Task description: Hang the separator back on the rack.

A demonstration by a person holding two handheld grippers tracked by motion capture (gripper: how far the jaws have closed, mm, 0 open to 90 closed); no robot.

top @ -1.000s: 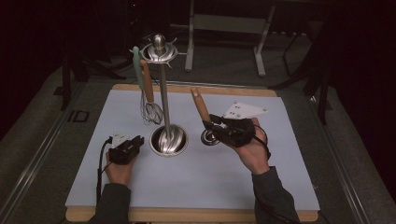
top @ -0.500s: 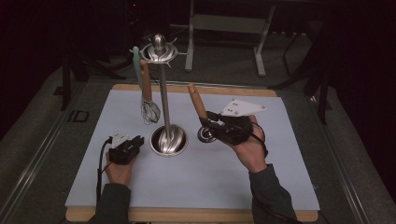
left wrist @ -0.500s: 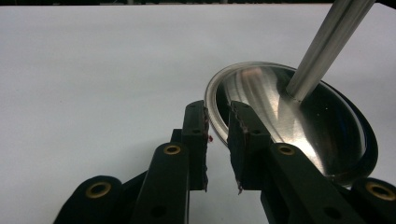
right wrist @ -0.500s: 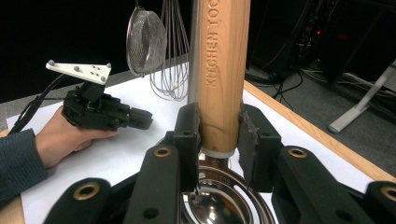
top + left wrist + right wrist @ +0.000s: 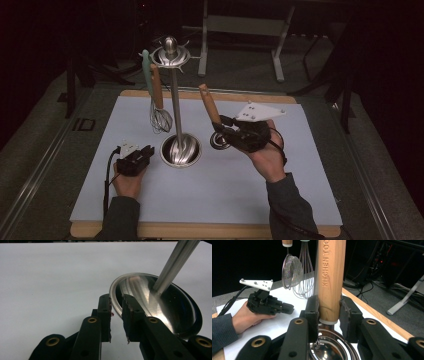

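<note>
Right claw (image 5: 222, 125): my jaws are clamped on the wooden handle of a ladle (image 5: 329, 277), bowl hanging low, right of the stand (image 5: 175, 95).
Left claw (image 5: 116, 315): my jaws are narrow with nothing between them, at the stand's base rim (image 5: 113, 290) on the table (image 5: 210, 185).
Technique: I judge the handle should stay upright and rise toward the top hooks.
Change: the handle has tipped further left, nearer the pole.

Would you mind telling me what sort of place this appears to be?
Probably a dim lab or recording workspace, not a kitchen: a pale mat on a wooden board, a steel utensil stand, and cables on grey floor.
</note>
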